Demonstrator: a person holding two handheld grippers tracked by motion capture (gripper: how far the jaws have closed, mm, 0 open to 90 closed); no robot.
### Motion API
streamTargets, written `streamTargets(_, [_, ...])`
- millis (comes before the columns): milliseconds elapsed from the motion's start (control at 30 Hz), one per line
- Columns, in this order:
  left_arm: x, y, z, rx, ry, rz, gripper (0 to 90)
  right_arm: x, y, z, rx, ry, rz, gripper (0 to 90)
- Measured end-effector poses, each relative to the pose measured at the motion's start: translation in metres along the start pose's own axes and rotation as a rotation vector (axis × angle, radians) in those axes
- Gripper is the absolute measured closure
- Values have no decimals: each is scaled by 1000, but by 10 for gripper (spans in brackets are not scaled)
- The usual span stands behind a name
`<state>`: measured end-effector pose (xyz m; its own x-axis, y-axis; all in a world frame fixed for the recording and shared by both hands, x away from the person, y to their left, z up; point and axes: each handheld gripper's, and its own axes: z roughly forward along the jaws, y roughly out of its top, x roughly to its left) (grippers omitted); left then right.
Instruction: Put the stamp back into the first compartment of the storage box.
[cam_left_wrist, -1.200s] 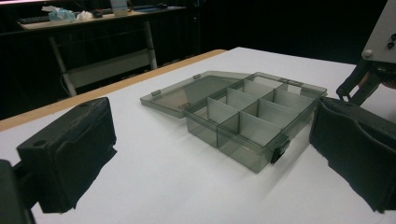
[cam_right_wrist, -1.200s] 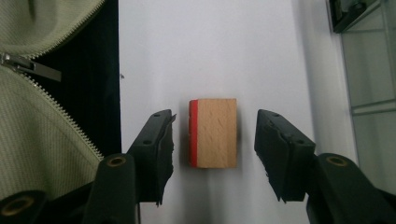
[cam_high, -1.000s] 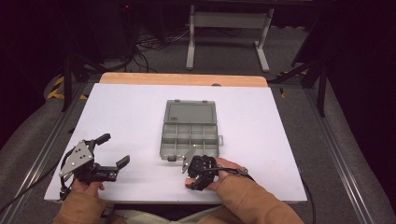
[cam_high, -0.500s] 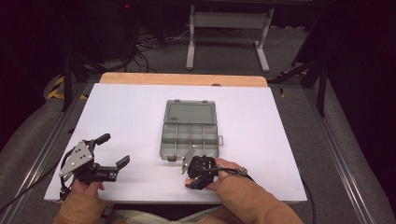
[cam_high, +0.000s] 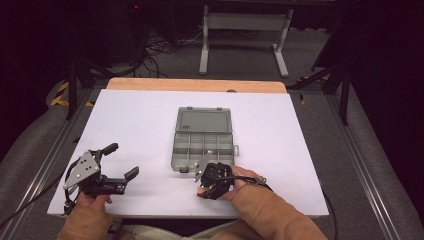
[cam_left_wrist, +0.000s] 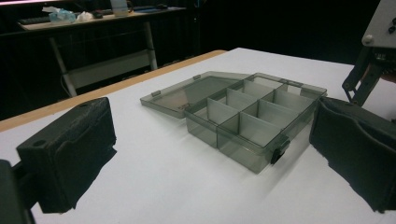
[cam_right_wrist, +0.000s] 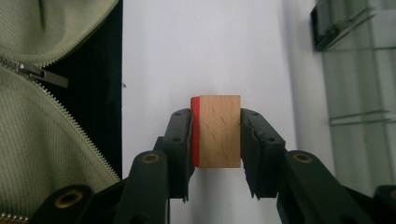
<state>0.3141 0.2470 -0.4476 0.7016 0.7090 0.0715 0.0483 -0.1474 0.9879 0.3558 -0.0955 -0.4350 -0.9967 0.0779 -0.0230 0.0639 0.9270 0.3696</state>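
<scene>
Wooden block (cam_right_wrist: 217, 130) between right gripper (cam_right_wrist: 216, 140) jaws, beside open grey box (cam_high: 204, 139).

Lab or workshop recording bay: white table (cam_high: 125, 125) as landmark; beyond its far edge, dark surroundings, tangled cables (cam_high: 165, 47) on grey floor, metal bench frame (cam_high: 245, 30); rails (cam_high: 370, 185) flanking both sides.

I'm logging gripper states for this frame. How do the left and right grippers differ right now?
The left gripper is open, its jaws spread wide and holding nothing; the right gripper is shut on a wooden block with a red face. The left gripper is well to the left of the open compartment box; the right gripper is just in front of its near edge. Both are hand-held, low over the white table.
</scene>
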Motion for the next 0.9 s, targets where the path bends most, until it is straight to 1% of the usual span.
streamTargets(67, [0,0,-1,-2,2,-2,11,-3,2,-3,-9,-3,-14,656])
streamTargets(200, [0,0,-1,-2,0,-4,11,-8,5,-15,-29,-11,-4,657])
streamTargets(300, [0,0,-1,-2,1,-2,11,-11,7,-21,-44,-6,-9,657])
streamTargets(400, [0,0,-2,-8,4,-9,11,-13,8,-24,-43,-18,-9,657])
streamTargets(467, [0,0,-2,-9,4,-6,11,-16,10,-29,-57,-26,-16,657])
streamTargets(500, [0,0,-1,-8,2,-5,11,-18,11,-34,-72,-34,-13,657])
streamTargets(567, [0,0,-1,-8,1,-5,11,-19,12,-36,-82,-36,-19,657])
streamTargets(667, [0,0,-2,-8,1,-7,11,-23,13,-42,-93,-48,-7,657])
streamTargets(700, [0,0,-2,-9,3,-12,11,-26,13,-43,-105,-51,-14,657])
streamTargets(733, [1,0,-2,-11,3,-12,11,-27,14,-45,-108,-51,-8,656])
streamTargets(833, [1,0,-2,-12,2,-15,11,-33,17,-49,-124,-59,-17,656])
streamTargets(900, [1,0,-3,-12,3,-12,11,-36,20,-51,-130,-64,-9,657])
